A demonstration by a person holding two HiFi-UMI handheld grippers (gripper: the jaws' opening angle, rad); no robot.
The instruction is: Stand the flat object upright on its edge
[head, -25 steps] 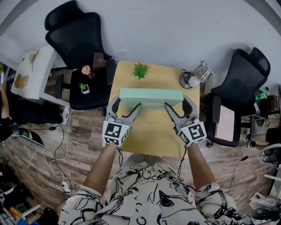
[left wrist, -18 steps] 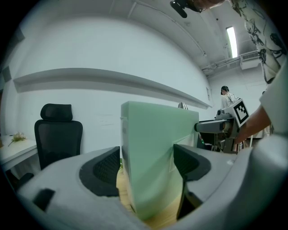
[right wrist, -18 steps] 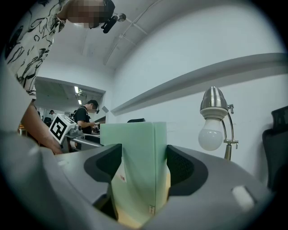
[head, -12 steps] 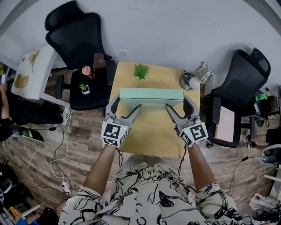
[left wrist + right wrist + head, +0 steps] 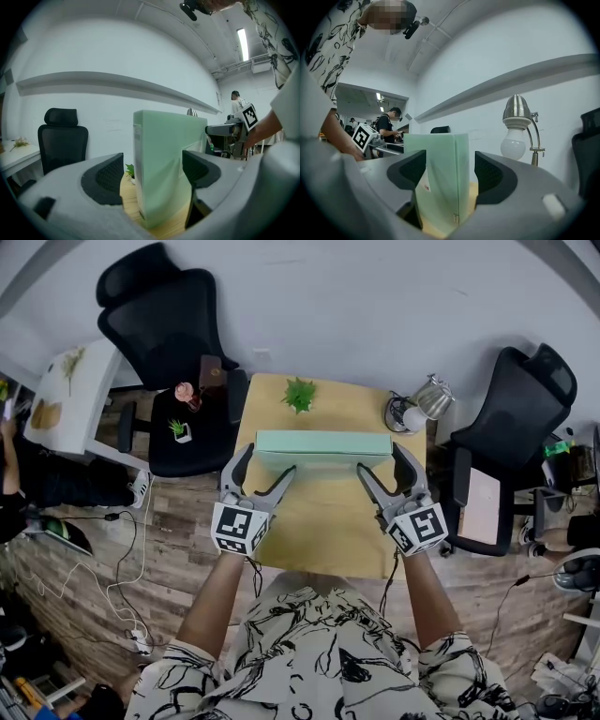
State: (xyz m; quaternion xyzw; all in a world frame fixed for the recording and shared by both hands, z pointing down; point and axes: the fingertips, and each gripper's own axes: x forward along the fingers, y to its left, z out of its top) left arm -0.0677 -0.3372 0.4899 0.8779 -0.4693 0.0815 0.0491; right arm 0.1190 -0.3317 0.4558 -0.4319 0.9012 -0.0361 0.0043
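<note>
Release is the step in hand, as I read it. The green box (image 5: 323,442) already stands on its long edge across the middle of the bench (image 5: 319,521), so what's left is to let go without knocking it.

The left gripper (image 5: 270,460) and the right gripper (image 5: 380,458) both have their jaws spread, and the jaws have just been opening. In each gripper's own view the pads (image 5: 108,176) show air on at least one side of the cardboard, so nothing is clamped.

To do this well, I'd say each gripper should draw straight back toward the person, along the line it points. The jaws should be wide and both hands should leave together. A sideways drift is the danger. A tall, thin box on a narrow edge will likely tip from a light brush by a pad. It would fall either toward the person or toward the little plant (image 5: 299,391) behind it.

The box runs left to right, and each gripper straddles one end of it. The left end sits between the left gripper's jaws. There is a clear gap to the pad on the left of that view, and the other pad is close by the broad face; whether that one touches I cannot tell. The right end sits between the right gripper's pads (image 5: 490,176) in the same manner, near the desk lamp (image 5: 412,409). The box is upright and not visibly leaning.
</note>
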